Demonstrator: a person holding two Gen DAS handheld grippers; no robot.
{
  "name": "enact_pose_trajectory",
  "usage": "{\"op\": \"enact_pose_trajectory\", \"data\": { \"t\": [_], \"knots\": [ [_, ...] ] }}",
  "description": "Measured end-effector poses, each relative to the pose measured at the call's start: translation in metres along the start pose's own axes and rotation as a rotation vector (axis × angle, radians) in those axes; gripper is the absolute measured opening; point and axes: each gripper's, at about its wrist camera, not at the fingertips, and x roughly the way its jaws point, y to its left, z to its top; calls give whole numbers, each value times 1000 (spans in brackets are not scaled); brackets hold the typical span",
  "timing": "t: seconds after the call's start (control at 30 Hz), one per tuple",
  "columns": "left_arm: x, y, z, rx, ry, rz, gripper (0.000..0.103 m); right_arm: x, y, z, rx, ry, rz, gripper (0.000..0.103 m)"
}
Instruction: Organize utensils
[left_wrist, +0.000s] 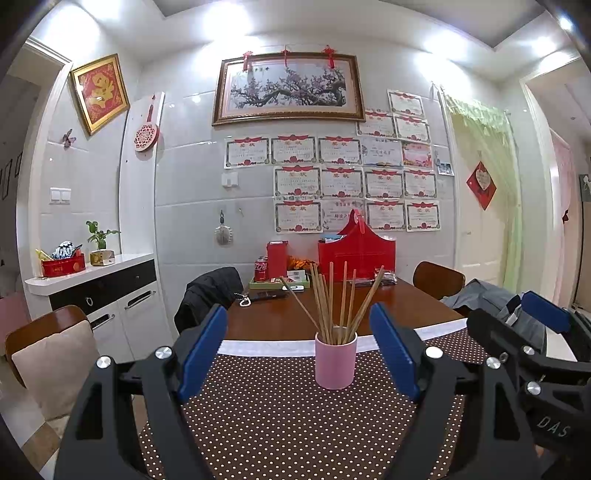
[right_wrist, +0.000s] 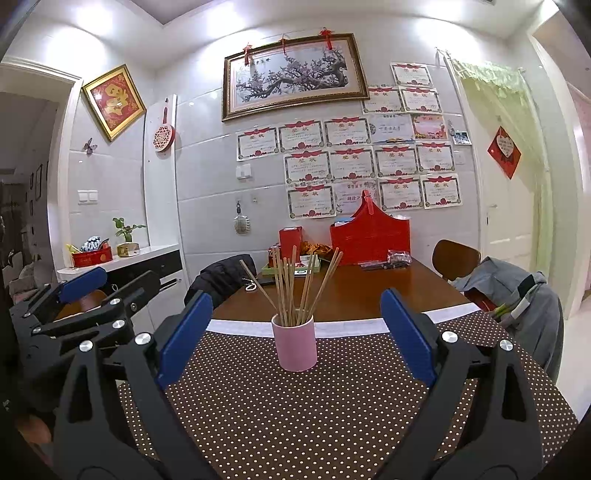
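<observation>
Chopsticks (left_wrist: 334, 299) (about ten), one cup (left_wrist: 335, 363)

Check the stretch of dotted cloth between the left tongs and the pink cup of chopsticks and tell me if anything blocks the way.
Nothing visible does. The left tongs stand open and empty, with only bare dotted cloth between them and the pink cup. The chopsticks stand in the cup. The right tongs, also open, sit off to the side.
</observation>
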Motion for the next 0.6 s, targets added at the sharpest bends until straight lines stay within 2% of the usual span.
{"op": "enact_pose_trajectory", "data": {
  "t": [0.6],
  "knots": [
    [4, -1, -4, 10, -1, 0, 78, 6, -4, -3, 23, 27, 0, 91]
  ]
}}
